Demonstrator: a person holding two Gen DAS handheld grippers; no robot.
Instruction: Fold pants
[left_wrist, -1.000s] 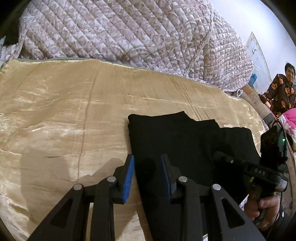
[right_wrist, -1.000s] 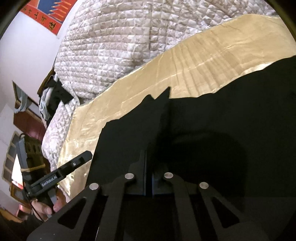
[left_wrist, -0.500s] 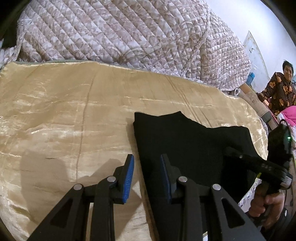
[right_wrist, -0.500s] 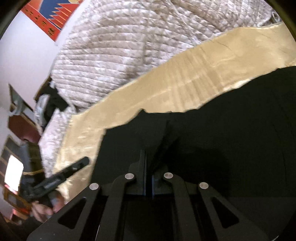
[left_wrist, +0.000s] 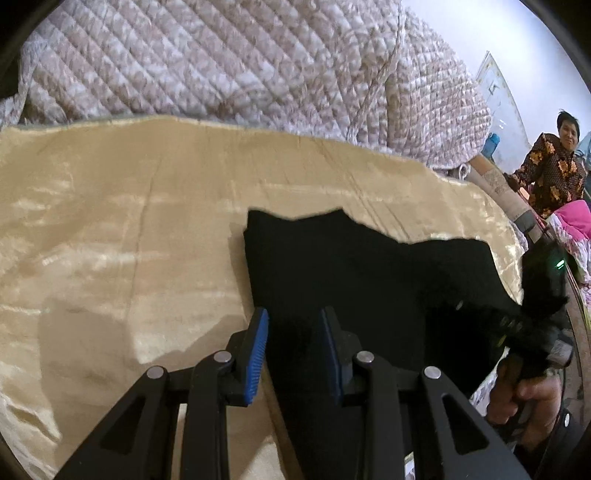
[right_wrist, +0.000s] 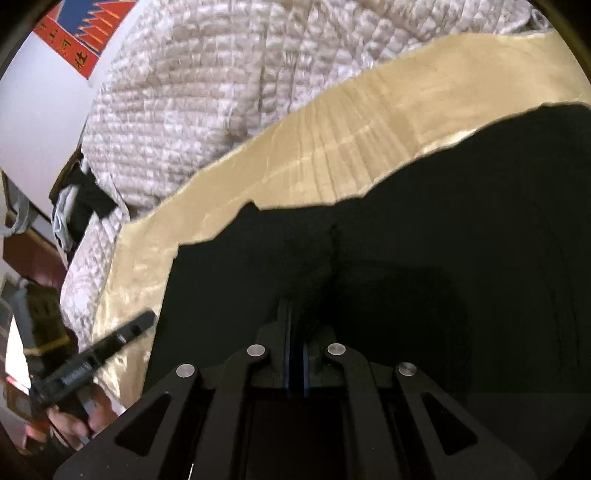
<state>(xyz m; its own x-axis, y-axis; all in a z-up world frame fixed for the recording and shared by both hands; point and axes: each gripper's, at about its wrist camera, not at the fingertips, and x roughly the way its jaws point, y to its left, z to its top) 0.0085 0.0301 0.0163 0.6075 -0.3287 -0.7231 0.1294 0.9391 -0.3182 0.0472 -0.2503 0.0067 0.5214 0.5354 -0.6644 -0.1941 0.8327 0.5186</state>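
A: Why are the right tongs (right_wrist: 295, 354) pinched tight on the black pants (right_wrist: 424, 258)?

B: To carry a fold, I'd judge. The pants lie on the gold bedspread (left_wrist: 110, 221); the left tongs (left_wrist: 293, 347) gape wide at 6 o'clock, straddling the cloth's edge.

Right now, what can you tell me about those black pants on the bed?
The black pants are plain, matte, soft-looking cloth, lying mostly flat and partly folded on the shiny golden bedspread. Their far edge is uneven, with one corner peaking up. The right gripper has its fingers shut on a raised pinch of the fabric. The left gripper hangs open over the pants' left edge; whether it touches them is unclear.
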